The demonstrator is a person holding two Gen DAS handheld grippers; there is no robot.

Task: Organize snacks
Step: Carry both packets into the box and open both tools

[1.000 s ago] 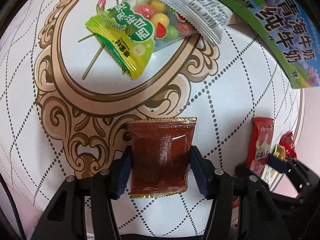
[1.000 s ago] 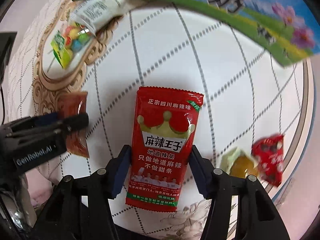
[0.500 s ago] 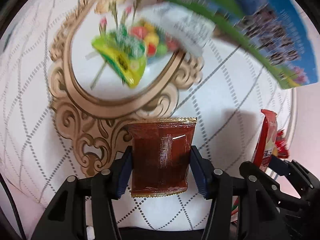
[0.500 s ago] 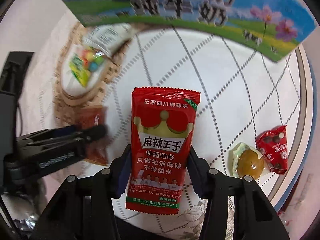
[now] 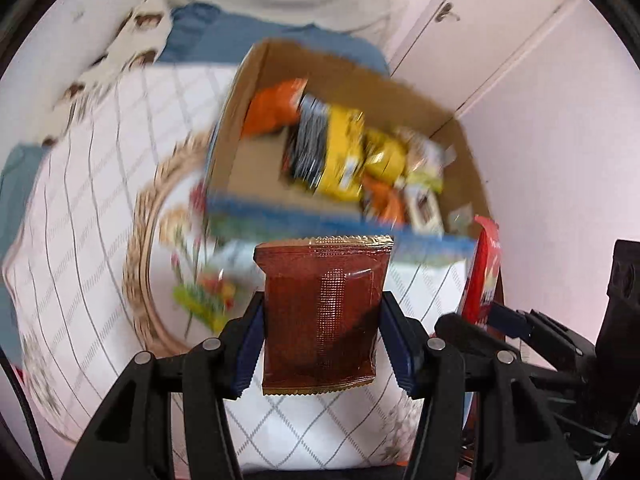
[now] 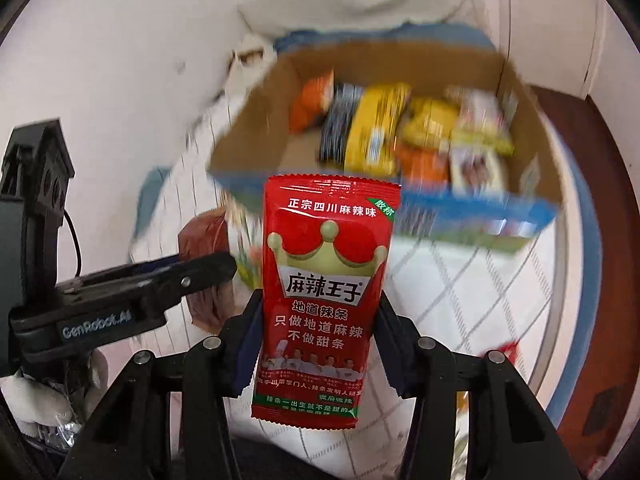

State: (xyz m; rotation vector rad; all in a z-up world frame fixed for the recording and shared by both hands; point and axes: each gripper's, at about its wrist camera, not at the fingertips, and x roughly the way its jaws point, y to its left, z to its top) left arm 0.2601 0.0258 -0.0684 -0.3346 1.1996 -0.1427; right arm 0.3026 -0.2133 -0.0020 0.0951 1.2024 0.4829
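Observation:
My left gripper is shut on a dark brown foil snack packet, held upright above the table. My right gripper is shut on a red spicy-strip packet with a crown print. Beyond both stands an open cardboard box with a blue and green printed front, holding several orange, yellow and black snack bags. The right wrist view shows the left gripper and its brown packet at the left. At the right of the left wrist view the red packet appears edge-on.
A green bag of coloured candies lies on the white patterned tablecloth in front of the box. A small red wrapped snack lies near the table's round right edge. Blue bedding and white cupboard doors are behind.
Both grippers have risen off the table with their packets and tipped up, so the inside of the box and the room behind now show. The right jaws closed onto the red packet.

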